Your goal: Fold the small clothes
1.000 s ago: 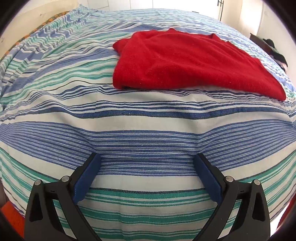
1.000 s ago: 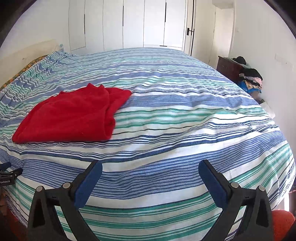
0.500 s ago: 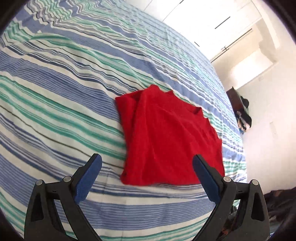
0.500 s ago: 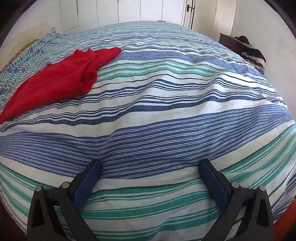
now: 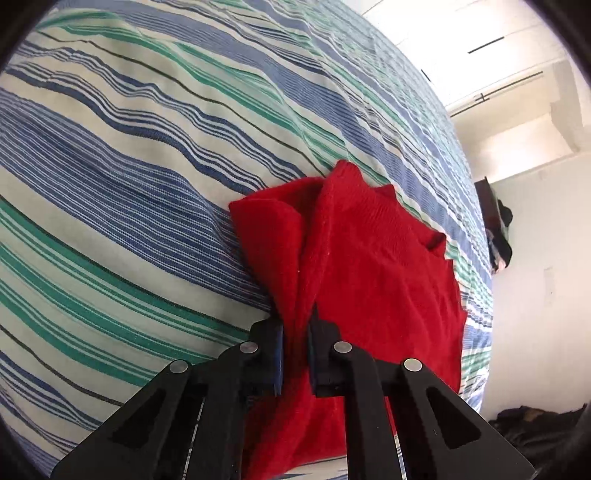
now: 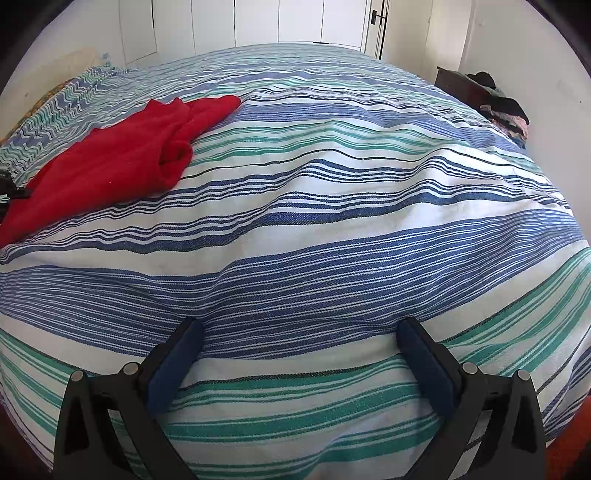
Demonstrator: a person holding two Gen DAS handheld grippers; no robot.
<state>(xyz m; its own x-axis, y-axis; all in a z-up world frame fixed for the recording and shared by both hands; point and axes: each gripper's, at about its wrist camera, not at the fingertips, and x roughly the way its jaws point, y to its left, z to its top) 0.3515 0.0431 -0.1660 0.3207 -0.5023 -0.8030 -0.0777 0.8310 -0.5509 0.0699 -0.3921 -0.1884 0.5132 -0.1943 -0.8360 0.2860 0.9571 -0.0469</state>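
Note:
A red knitted garment [image 5: 373, 288] lies partly folded on the striped bed cover [image 5: 129, 184]. My left gripper [image 5: 295, 325] is shut on the near edge of the red garment, pinching a fold of cloth between its blue pads. In the right wrist view the same garment [image 6: 122, 158] lies at the far left of the bed. My right gripper [image 6: 295, 332] is open and empty, low over the near edge of the bed, well to the right of the garment.
The bed cover [image 6: 332, 221] with blue, green and white stripes fills both views. A dark bedside cabinet with a pile of clothes [image 6: 498, 107] stands by the right wall. White wardrobe doors [image 6: 258, 22] stand beyond the bed.
My left gripper has moved down onto the garment's near edge and closed on it. My right gripper has stayed open, shifting only slightly over the bed.

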